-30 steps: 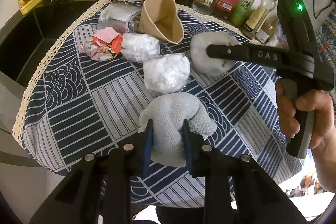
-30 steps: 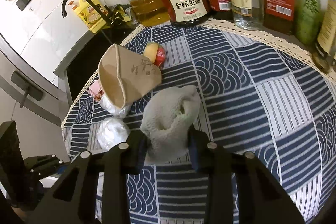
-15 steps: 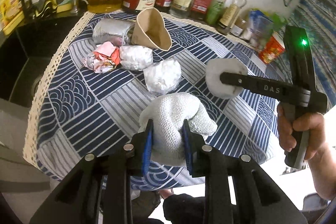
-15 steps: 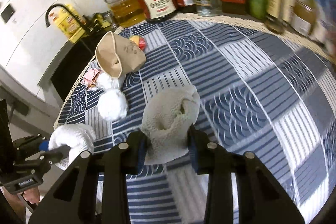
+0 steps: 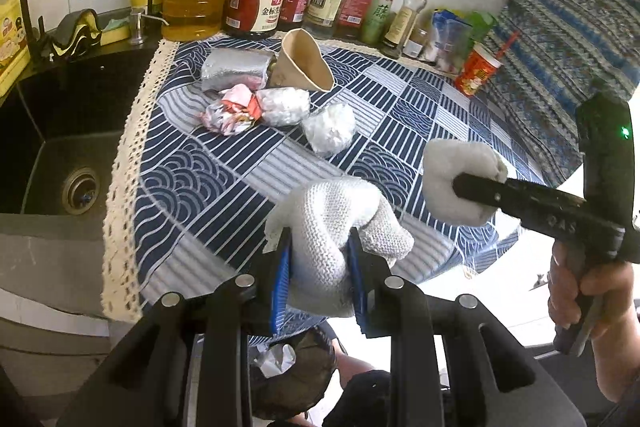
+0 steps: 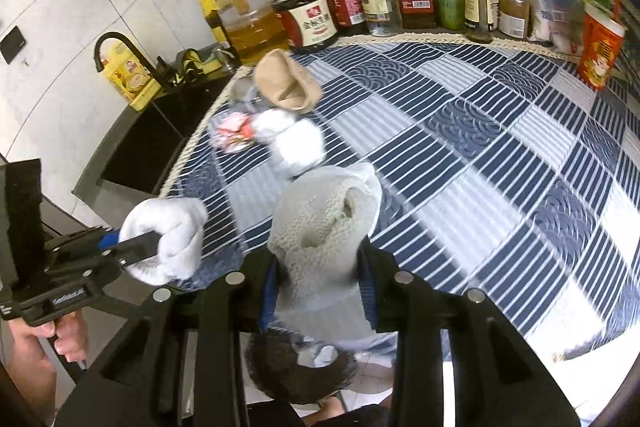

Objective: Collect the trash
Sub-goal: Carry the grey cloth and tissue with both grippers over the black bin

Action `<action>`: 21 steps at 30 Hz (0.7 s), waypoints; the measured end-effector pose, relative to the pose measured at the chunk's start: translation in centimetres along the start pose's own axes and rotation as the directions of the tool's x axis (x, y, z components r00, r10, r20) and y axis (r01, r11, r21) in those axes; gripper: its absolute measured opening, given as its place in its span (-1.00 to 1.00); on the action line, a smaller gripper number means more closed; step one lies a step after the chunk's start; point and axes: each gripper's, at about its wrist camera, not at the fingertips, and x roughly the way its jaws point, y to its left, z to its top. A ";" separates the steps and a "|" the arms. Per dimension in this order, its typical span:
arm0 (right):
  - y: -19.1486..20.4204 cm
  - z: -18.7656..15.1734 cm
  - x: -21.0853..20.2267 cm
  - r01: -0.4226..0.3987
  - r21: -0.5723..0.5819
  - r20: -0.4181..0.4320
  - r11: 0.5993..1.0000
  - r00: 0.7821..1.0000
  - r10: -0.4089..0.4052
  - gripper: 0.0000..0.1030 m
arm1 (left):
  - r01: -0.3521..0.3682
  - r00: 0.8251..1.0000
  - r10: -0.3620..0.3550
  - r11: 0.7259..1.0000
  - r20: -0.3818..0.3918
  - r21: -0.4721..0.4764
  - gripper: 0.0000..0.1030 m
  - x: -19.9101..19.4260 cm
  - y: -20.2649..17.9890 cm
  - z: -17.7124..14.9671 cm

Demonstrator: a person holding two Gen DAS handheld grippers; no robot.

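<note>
My left gripper (image 5: 320, 259) is shut on a balled white knit glove (image 5: 332, 227), held off the table's front edge above a dark trash bin (image 5: 292, 363). It also shows in the right wrist view (image 6: 164, 239). My right gripper (image 6: 320, 267) is shut on a second grey-white knit glove (image 6: 324, 223), also above the bin (image 6: 296, 371); this glove also shows in the left wrist view (image 5: 460, 179). On the blue patterned tablecloth (image 5: 400, 115) lie a crushed paper cup (image 5: 304, 67), a silver wrapper (image 5: 236, 67), a red-and-white wrapper (image 5: 232, 111) and two crumpled white plastic balls (image 5: 328, 131).
Sauce and oil bottles (image 5: 256, 3) line the back wall. A black sink (image 5: 60, 147) with faucet lies left of the table. A red snack can (image 5: 478, 73) and bags stand at the back right.
Both grippers have pulled back from the table with their gloves, past the front edge, and the trash bin has come into view below them.
</note>
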 end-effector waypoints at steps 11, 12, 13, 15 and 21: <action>5.6 -7.3 -0.6 0.039 -0.043 -0.022 0.998 0.999 -0.040 -0.32 | 0.046 0.997 -0.045 0.999 -0.060 0.022 -0.52 -1.5 1.5 -5.6; 5.9 -8.0 -0.5 0.042 -0.050 -0.031 0.998 0.999 -0.043 -0.32 | 0.045 0.997 -0.043 0.999 -0.069 0.026 -0.52 -1.4 1.5 -6.3; 6.0 -8.5 -0.3 0.040 -0.053 -0.039 0.998 0.998 -0.042 -0.32 | 0.044 0.996 -0.042 0.999 -0.078 0.024 -0.52 -1.3 1.6 -6.9; 6.2 -9.5 0.0 0.030 -0.052 -0.060 0.998 0.998 -0.033 -0.32 | 0.045 0.994 -0.043 0.999 -0.096 0.011 -0.52 -1.0 1.8 -8.1; 6.1 -12.2 2.1 0.005 -0.079 -0.137 0.997 0.990 -0.015 -0.32 | 0.015 0.987 -0.023 0.999 -0.162 -0.048 -0.52 0.9 2.9 -11.3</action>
